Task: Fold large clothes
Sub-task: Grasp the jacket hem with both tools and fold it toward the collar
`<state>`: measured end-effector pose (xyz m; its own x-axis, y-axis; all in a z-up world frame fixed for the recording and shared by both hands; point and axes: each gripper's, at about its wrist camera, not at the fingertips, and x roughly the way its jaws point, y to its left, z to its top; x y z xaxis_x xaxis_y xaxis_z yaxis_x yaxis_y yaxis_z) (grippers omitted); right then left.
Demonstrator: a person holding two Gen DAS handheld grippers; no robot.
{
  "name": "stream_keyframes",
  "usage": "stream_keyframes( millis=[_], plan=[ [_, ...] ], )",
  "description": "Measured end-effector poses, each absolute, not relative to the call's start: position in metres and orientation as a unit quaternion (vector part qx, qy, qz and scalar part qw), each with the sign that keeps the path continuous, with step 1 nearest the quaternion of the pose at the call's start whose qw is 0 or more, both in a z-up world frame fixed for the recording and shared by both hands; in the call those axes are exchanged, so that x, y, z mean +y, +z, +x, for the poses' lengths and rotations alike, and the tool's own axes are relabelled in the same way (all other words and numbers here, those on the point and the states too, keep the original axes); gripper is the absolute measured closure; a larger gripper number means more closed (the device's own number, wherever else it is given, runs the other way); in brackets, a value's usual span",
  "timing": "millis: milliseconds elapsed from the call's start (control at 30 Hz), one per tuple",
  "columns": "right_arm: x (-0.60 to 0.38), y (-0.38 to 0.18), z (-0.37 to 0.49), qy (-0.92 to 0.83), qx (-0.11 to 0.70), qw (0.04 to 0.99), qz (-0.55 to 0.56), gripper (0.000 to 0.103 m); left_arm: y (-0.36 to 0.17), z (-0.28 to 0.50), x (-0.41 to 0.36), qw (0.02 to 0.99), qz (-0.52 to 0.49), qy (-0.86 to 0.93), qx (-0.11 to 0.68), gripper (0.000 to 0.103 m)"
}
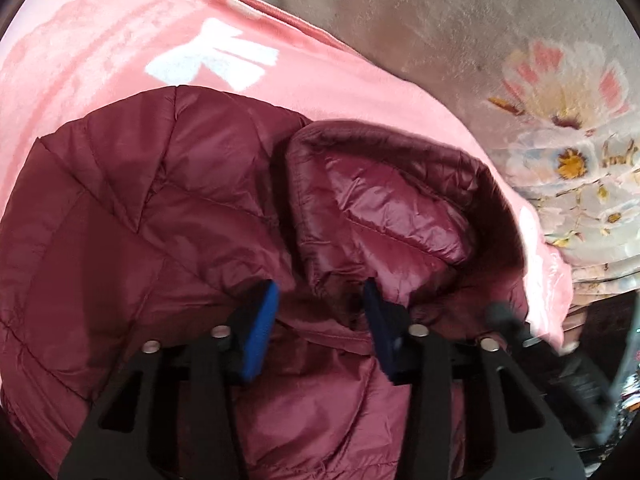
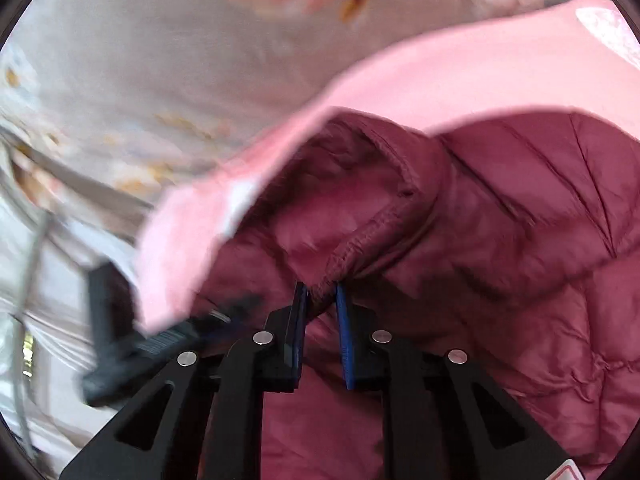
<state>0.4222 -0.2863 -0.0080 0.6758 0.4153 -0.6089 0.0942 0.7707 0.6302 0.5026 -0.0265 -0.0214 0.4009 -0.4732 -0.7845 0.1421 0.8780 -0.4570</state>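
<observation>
Maroon quilted jacket (image 1: 132,208) lies bunched on a pink blanket (image 1: 100,40), in front of and under both pairs of jaws. Left gripper (image 1: 320,296) hovers with its jaws apart; the pads touch no cloth, and the jacket's rolled collar (image 1: 392,200) sits just beyond them. Right gripper (image 2: 320,294) is clenched on a stitched hem (image 2: 356,248) of the jacket. I judge the folding only partly done: the cloth is doubled over but not flat or tidy.

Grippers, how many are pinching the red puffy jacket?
1. The right gripper pinches the jacket at its stitched hem; the left gripper stands open over it.
</observation>
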Motion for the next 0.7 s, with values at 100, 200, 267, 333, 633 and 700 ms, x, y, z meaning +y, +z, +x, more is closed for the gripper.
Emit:
stream_keyframes(
  millis=[100, 200, 267, 333, 633, 700],
  plan=[
    [-0.283, -0.018, 0.42, 0.069, 0.418, 0.857, 0.293, 0.084, -0.026, 0.502, -0.026, 0.824, -0.15, -0.182, 0.515, 0.063],
    [-0.285, -0.033, 0.416, 0.066, 0.428, 0.849, 0.303, 0.083, -0.029, 0.504, -0.024, 0.826, -0.148, -0.181, 0.513, 0.063],
    [-0.287, -0.034, 0.413, 0.064, 0.418, 0.853, 0.307, 0.089, -0.03, 0.504, -0.024, 0.827, -0.144, -0.176, 0.514, 0.063],
    [-0.288, -0.03, 0.409, 0.059, 0.407, 0.862, 0.296, 0.094, -0.03, 0.502, -0.026, 0.833, -0.128, -0.169, 0.51, 0.083],
    [-0.311, -0.059, 0.393, 0.021, 0.43, 0.867, 0.251, 0.099, -0.042, 0.492, -0.03, 0.854, -0.071, -0.165, 0.488, 0.091],
    [-0.312, -0.06, 0.393, 0.023, 0.433, 0.864, 0.255, 0.099, -0.042, 0.49, -0.031, 0.858, -0.062, -0.163, 0.484, 0.091]
  ],
)
